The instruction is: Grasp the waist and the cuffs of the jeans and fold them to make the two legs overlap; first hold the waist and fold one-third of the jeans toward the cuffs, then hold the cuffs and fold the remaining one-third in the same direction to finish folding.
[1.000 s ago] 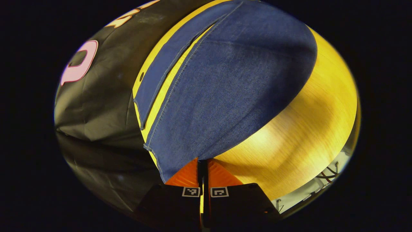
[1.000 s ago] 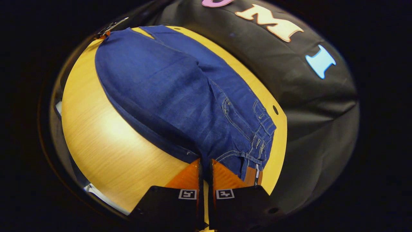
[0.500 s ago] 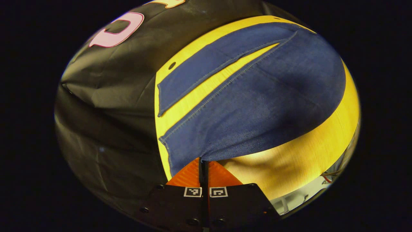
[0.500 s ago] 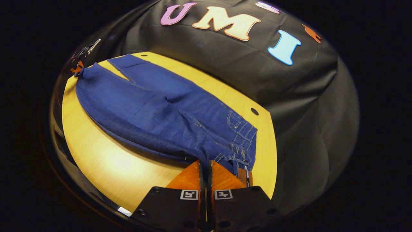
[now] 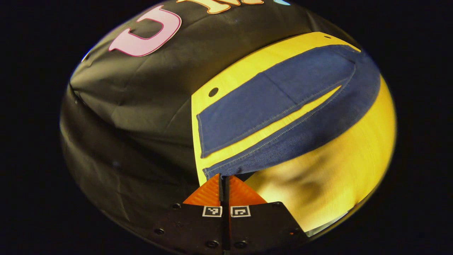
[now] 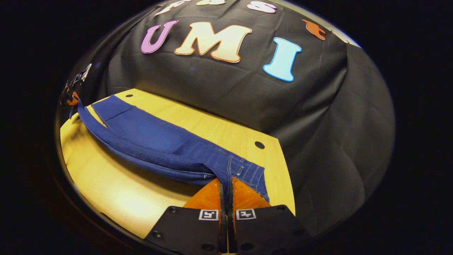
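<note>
Dark blue jeans (image 5: 283,106) lie lengthwise on a yellow wooden table (image 5: 339,170). My left gripper (image 5: 223,177) is shut on the cuff of the near leg and holds it off the table. The far leg (image 5: 269,102) lies flat beyond it, with a wedge of bare table between the two legs. In the right gripper view, my right gripper (image 6: 225,181) is shut on the waist of the jeans (image 6: 170,148), whose near side is lifted along its length. The left gripper (image 6: 72,101) shows at the far end, holding the cuff.
The booth's black cloth wall (image 6: 318,117) rises right behind the table's far edge. Round holes (image 6: 259,145) mark the table's (image 6: 116,202) far corners. The wide front strip of tabletop in front of the jeans is lit and bare.
Both grippers have risen and swung toward the far side, lifting the near leg up on edge. It now shows as a narrow band, and more of the far leg is exposed.
</note>
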The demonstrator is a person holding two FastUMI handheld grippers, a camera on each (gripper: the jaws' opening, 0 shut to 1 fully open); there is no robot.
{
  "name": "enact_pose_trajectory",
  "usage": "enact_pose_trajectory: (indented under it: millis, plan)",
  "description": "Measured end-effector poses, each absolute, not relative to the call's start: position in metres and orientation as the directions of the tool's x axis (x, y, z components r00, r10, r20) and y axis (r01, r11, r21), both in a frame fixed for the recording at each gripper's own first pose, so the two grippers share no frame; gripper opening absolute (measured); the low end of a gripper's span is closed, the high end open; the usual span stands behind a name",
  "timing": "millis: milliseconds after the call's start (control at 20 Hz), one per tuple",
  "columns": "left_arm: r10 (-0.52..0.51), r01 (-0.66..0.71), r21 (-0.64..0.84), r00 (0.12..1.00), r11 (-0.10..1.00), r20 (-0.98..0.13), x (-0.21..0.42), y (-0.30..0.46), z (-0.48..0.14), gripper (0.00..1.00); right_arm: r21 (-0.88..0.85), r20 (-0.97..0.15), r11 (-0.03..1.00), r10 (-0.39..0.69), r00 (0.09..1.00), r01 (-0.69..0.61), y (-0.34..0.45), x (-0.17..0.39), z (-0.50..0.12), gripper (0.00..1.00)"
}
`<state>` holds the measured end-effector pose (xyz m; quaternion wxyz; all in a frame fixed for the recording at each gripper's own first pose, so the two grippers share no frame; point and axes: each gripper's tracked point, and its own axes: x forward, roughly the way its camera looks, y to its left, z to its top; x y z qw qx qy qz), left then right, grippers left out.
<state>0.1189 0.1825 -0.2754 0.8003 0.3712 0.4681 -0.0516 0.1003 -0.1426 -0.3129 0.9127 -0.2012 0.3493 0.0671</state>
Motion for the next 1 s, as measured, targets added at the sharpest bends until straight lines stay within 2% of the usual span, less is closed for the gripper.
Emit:
enact_pose_trajectory:
  millis: [350, 550, 700, 800, 950, 1000]
  plan:
    - [0.183, 0.431, 0.464, 0.55, 0.774, -0.815, 0.198, 0.172, -0.297, 0.0, -0.309, -0.652, 0.936, -0.081, 0.754, -0.167, -0.138, 0.151, -0.322, 0.04]
    - [0.142, 0.438, 0.397, 0.508, 0.806, -0.849, 0.228, 0.169, -0.331, 0.0, -0.318, -0.66, 0.938, -0.116, 0.742, -0.137, -0.138, 0.179, -0.345, 0.02]
    - [0.122, 0.415, 0.372, 0.516, 0.83, -0.848, 0.259, 0.165, -0.351, 0.0, -0.3, -0.677, 0.947, -0.126, 0.725, -0.115, -0.132, 0.205, -0.367, 0.04]
    - [0.123, 0.428, 0.383, 0.522, 0.819, -0.844, 0.275, 0.163, -0.363, 0.0, -0.288, -0.693, 0.952, -0.134, 0.709, -0.102, -0.131, 0.216, -0.383, 0.01]
    - [0.126, 0.467, 0.42, 0.539, 0.779, -0.833, 0.295, 0.158, -0.374, 0.0, -0.279, -0.697, 0.958, -0.158, 0.7, -0.061, -0.131, 0.232, -0.404, 0.04]
    - [0.12, 0.466, 0.422, 0.549, 0.778, -0.827, 0.298, 0.156, -0.374, 0.0, -0.279, -0.695, 0.959, -0.167, 0.699, -0.048, -0.131, 0.238, -0.409, 0.01]
